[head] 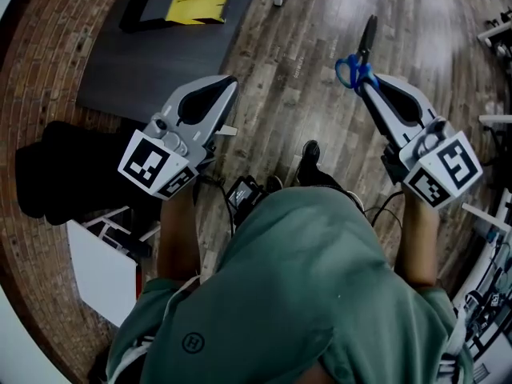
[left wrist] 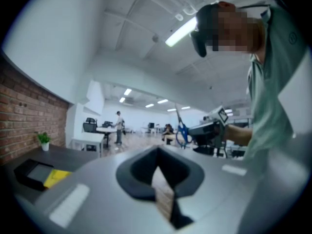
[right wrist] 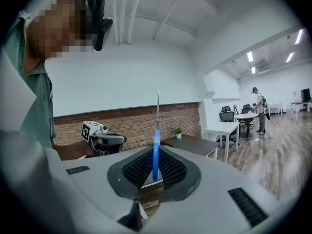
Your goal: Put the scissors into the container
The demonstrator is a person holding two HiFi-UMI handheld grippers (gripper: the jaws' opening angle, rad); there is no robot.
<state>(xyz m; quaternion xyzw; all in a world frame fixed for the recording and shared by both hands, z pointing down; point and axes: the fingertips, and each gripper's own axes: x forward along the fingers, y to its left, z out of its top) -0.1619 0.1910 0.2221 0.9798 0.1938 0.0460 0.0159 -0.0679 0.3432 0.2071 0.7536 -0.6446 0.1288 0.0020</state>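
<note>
Blue-handled scissors (head: 356, 61) are clamped by the handle in my right gripper (head: 366, 84), their dark blades sticking out past the jaw tips. In the right gripper view the blue handle (right wrist: 155, 155) stands edge-on between the ribbed pads and the blades rise straight above it. My left gripper (head: 230, 82) is held level at the left, shut with nothing in it; its pads meet in the left gripper view (left wrist: 157, 151). That view also shows the scissors (left wrist: 182, 129) off to the right. No container can be made out for certain.
A dark table (head: 160, 62) lies ahead on the left, carrying a flat black box (head: 146, 6) and a yellow sheet (head: 198, 2). A black seat (head: 72, 174) and a white panel (head: 100, 270) stand at my left. White desks (right wrist: 224, 129) and a person (left wrist: 118, 126) are far off.
</note>
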